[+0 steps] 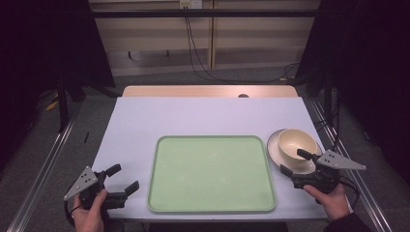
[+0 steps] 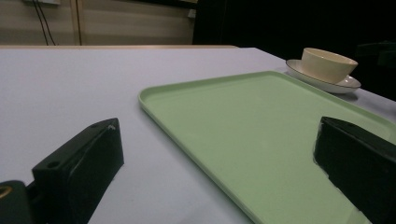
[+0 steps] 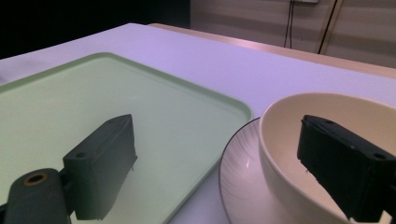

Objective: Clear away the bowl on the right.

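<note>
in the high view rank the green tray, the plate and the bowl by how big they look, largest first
1. green tray, by far the largest
2. plate, its rim showing around the bowl
3. bowl, sitting on the plate and narrower than it

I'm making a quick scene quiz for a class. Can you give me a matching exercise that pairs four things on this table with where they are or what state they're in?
Things:
1. tray
2. bowl
3. plate
4. left gripper

Places or states:
A. sits on the plate
B. open, near the table's front left corner
C. green, empty, mid-table
D. white, right of the tray, under the bowl

Pairs: 1-C, 2-A, 3-D, 4-B
</note>
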Demonstrator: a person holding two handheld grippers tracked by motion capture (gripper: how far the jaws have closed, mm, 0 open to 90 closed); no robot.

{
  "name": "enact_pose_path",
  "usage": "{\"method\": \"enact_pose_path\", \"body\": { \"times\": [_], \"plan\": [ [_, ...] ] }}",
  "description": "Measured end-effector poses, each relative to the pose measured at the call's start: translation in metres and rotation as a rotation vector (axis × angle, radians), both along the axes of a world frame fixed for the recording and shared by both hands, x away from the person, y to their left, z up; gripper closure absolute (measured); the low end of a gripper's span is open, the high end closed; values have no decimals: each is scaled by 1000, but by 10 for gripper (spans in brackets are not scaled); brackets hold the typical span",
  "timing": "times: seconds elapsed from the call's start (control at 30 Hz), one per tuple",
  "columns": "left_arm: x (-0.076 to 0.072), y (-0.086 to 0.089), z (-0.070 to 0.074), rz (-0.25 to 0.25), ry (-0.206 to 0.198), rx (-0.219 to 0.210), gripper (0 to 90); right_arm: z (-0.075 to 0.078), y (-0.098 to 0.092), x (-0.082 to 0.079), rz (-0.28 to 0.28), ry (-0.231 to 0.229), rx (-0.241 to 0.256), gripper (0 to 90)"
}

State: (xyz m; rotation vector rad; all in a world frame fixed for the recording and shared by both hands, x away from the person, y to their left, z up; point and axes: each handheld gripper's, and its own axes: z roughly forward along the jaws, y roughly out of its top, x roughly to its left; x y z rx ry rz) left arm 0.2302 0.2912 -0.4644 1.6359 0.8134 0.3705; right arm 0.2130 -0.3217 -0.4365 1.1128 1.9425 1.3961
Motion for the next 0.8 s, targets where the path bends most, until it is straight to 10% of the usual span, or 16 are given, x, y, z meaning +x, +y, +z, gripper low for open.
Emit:
{"method": "enact_pose_path", "body": {
  "times": [0.8],
  "plan": [
    [0,0,1,5,-16,-5,15,7,-8,4,17,57,-11,113]
  ]
}}
